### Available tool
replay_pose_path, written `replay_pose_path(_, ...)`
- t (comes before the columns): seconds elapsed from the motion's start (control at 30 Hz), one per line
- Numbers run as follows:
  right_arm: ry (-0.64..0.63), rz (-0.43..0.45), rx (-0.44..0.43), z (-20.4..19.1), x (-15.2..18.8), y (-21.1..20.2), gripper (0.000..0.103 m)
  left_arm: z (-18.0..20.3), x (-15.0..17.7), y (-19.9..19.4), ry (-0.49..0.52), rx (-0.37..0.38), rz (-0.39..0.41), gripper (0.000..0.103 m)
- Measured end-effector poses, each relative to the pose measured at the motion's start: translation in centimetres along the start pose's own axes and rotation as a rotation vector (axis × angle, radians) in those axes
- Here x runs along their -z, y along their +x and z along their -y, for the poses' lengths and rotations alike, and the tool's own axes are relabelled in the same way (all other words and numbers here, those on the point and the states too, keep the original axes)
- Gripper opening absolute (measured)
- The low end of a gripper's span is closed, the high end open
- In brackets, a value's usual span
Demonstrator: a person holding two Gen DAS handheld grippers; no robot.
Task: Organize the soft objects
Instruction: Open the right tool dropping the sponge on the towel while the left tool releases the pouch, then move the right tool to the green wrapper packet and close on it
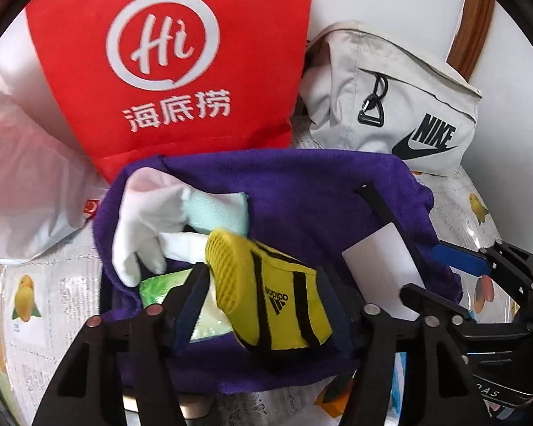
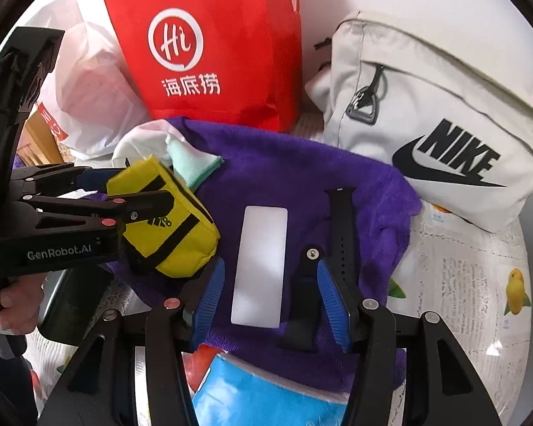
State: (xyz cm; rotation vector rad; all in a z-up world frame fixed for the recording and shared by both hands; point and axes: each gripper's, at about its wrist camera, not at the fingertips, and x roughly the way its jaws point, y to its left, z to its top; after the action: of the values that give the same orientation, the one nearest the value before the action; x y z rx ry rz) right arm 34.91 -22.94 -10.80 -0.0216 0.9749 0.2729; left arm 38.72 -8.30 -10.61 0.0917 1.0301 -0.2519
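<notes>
Centrally, a yellow mesh pouch with black stripes [image 2: 167, 220] lies on the left part of a purple fleece towel [image 2: 302, 170], between the spread fingers of the left gripper [image 2: 149, 191]; whether they touch it I cannot tell. Beside it lies a white flat rectangular card [image 2: 261, 266], straddled by the spread right gripper [image 2: 270, 301] without contact. Behind the towel's far edge stand a red paper bag [image 2: 213, 53] and a beige canvas bag [image 2: 426, 113].

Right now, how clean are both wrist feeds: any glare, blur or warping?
Left wrist: heavy fisheye bending at the rim, white card washed out, yellow pouch sharp. Right wrist: same warping, card glares featureless white, Nike bag crisp, dark vignette corners.
</notes>
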Motion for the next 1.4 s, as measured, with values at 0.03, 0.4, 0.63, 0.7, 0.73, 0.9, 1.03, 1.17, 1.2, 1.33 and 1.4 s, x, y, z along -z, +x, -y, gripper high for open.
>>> replay_pose_path(0.03,0.006,0.003,-0.004,0.1,0.1,-0.3,0.054,-0.1,0.0,-0.3,-0.004,-0.011,0.003,0.062)
replay_pose_path(0.4,0.036,0.047,-0.006,-0.5,2.3,-5.1,0.054,-1.1,1.8,-5.2,-0.033,-0.057,0.033,0.062)
replay_pose_path(0.63,0.058,0.086,-0.021,-1.5,4.8,-8.8,0.054,0.0,5.0,-8.8,-0.018,-0.056,0.049,0.063)
replay_pose_path(0.7,0.065,0.089,-0.030,-1.8,5.8,-9.8,0.054,0.5,6.2,-9.7,-0.009,-0.058,0.049,0.063)
replay_pose_path(0.73,0.066,0.092,-0.031,-1.9,6.2,-10.2,0.054,0.7,6.8,-10.2,-0.007,-0.058,0.051,0.063)
replay_pose_path(0.9,0.077,0.110,-0.035,-2.8,9.0,-12.7,0.054,1.4,9.6,-12.3,-0.004,-0.043,0.049,0.063)
replay_pose_path(1.03,0.080,0.126,-0.046,-3.5,10.9,-14.3,0.054,1.5,11.6,-14.1,-0.012,-0.050,0.062,0.063)
replay_pose_path(1.17,0.076,0.125,-0.059,-4.6,13.1,-15.2,0.054,1.4,13.3,-15.5,-0.030,-0.053,0.078,0.065)
replay_pose_path(1.2,0.072,0.115,-0.060,-4.9,13.7,-15.3,0.054,1.3,13.8,-15.8,-0.036,-0.056,0.080,0.066)
replay_pose_path(1.33,0.034,0.085,-0.069,-6.7,16.4,-15.6,0.057,0.6,15.8,-16.3,-0.068,-0.072,0.082,0.066)
replay_pose_path(1.4,0.032,0.072,-0.070,-7.4,17.9,-15.3,0.063,0.2,16.8,-16.3,-0.084,-0.068,0.075,0.066)
